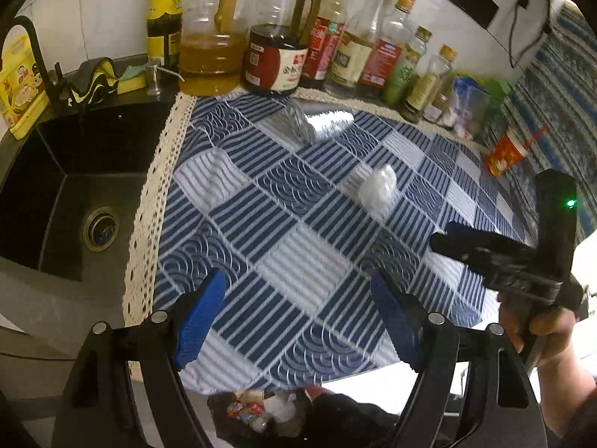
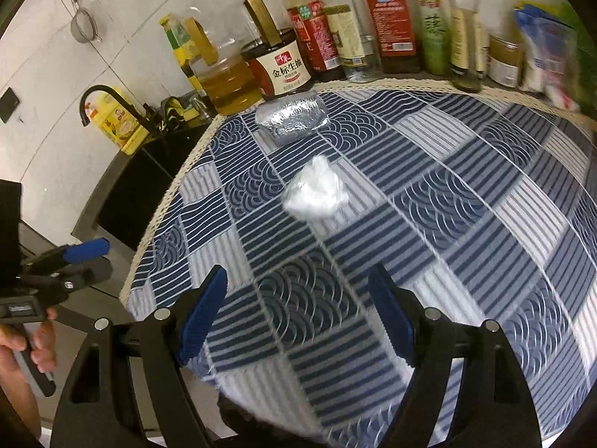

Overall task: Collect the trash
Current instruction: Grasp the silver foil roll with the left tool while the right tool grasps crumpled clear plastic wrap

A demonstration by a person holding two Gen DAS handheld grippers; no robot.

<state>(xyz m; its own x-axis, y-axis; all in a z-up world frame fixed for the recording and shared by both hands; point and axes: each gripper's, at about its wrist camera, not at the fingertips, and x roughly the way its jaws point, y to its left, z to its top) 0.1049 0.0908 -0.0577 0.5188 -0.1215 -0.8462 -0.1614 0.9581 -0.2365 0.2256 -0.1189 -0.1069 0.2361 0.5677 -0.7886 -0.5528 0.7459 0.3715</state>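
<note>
Sitting out on the counter [image 2: 466, 194] ahead of both tongs – left [image 1: 298, 321], right [image 2: 298, 317] – is a white wad [image 2: 315, 192], untouched; both spread wide, empty.

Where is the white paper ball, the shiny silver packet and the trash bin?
white paper ball [image 2: 315, 190], right wrist view, on its crumpled middle.
shiny silver packet [image 2: 293, 117], right wrist view, on its foil face.
trash bin [image 1: 261, 410], left wrist view, on the rubbish inside its opening.
</note>
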